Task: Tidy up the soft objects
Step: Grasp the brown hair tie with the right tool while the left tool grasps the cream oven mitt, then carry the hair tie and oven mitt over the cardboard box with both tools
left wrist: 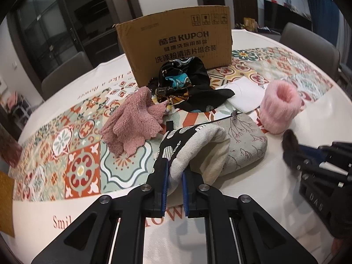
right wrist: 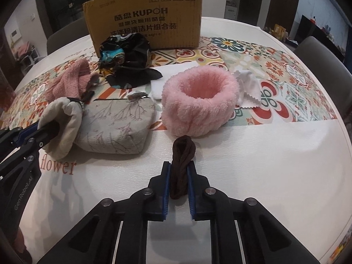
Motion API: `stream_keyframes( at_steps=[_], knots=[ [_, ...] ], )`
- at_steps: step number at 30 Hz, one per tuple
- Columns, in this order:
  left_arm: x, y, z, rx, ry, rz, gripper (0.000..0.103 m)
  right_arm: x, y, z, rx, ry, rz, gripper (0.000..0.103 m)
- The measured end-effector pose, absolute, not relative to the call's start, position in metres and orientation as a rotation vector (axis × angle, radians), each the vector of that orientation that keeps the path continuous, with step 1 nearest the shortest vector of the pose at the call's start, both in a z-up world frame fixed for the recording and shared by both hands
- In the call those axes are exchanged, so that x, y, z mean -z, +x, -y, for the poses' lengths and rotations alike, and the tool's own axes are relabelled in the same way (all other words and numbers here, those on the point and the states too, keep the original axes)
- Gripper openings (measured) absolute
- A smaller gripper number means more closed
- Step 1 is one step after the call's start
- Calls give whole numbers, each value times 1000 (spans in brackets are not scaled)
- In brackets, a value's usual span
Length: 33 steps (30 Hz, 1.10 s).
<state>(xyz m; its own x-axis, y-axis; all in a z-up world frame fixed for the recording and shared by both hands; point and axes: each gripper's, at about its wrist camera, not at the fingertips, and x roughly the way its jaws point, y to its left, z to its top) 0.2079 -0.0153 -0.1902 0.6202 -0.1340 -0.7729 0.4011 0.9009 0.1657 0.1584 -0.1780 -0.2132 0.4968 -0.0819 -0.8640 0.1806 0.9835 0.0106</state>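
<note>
My left gripper (left wrist: 176,171) is shut on the cuff of an oven mitt (left wrist: 198,145), black with white print outside and cream inside. The mitt lies on the table against a grey pouch (left wrist: 244,140) with a branch print. In the right wrist view the mitt (right wrist: 63,118) sits at the left with the left gripper's fingers (right wrist: 47,132) clamped on it. My right gripper (right wrist: 179,169) is shut on a twisted brown hair band (right wrist: 183,151), just in front of a fluffy pink headband (right wrist: 198,101).
A cardboard box (right wrist: 143,15) stands at the back of the round table (right wrist: 264,165). Before it lie a black patterned scarf (right wrist: 125,59), a mauve towel (right wrist: 70,81) and white cloths (right wrist: 176,72). Grey chairs (right wrist: 325,66) ring the table.
</note>
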Motion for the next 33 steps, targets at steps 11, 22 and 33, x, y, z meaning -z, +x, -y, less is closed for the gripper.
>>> stream_keyframes(
  at_steps=[11,22,33],
  knots=[
    [169,193,11,259,180,-872,10,188,157,178,34,73,-997,14],
    [121,190,19,206,110,-766,10,134,164,187,-30,29,-873,14],
    [64,198,27,185,76,-631,10,80,177,200,-50,29,-734,14]
  ],
)
